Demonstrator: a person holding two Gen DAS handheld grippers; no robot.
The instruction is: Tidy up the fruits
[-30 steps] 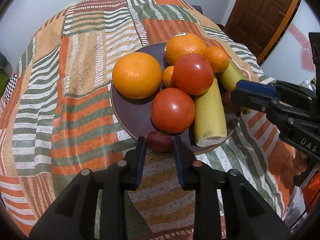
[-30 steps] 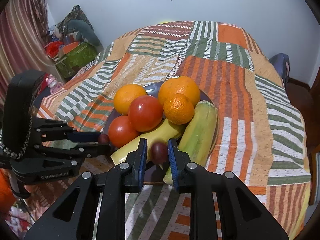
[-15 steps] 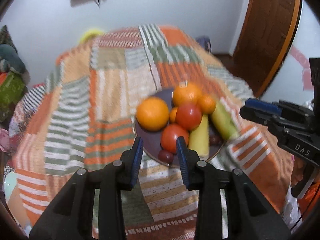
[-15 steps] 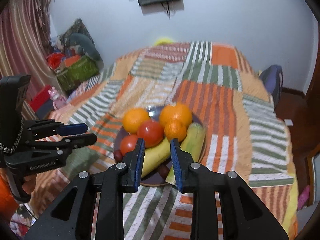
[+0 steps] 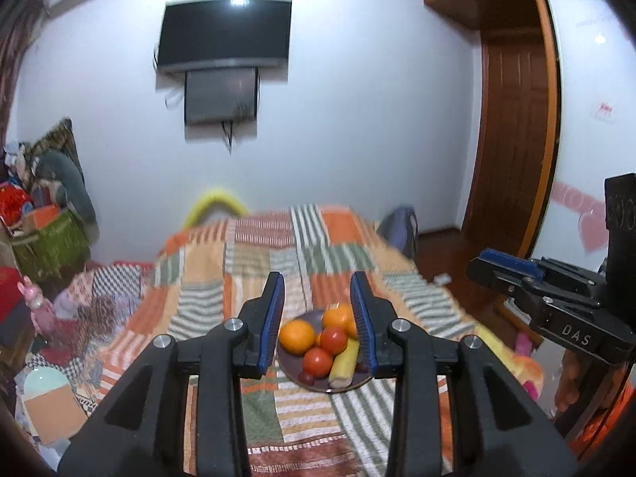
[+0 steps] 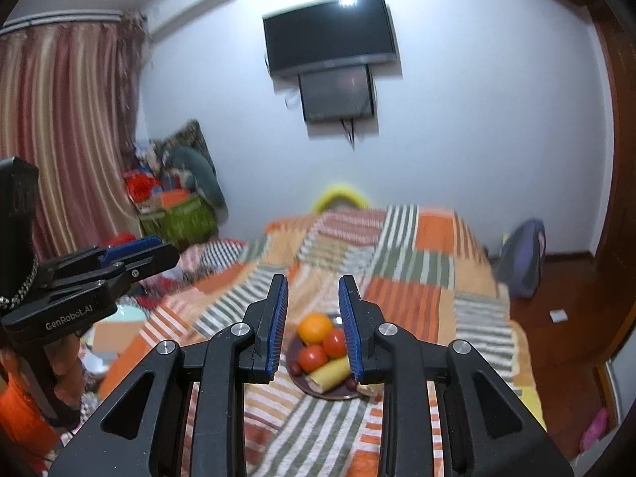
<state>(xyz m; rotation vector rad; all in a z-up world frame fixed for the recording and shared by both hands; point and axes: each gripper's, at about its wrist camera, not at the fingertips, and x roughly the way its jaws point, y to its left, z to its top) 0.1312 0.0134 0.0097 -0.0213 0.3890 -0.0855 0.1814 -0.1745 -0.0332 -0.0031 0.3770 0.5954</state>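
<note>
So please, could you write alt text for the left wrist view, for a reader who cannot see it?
The open left gripper frames a dark plate of oranges, tomatoes and bananas, which sits on a striped patchwork bedspread. The right gripper shows at the right edge, and a television hangs on the white wall behind.

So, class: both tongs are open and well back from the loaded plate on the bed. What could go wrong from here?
1. The plate sits on a soft patchwork quilt; pressing the bed nearby could tilt it.
2. The oranges and tomatoes are piled up and round, so they might roll off.
3. A small dark plum lies near the rim and looks likely to slip off first.
</note>
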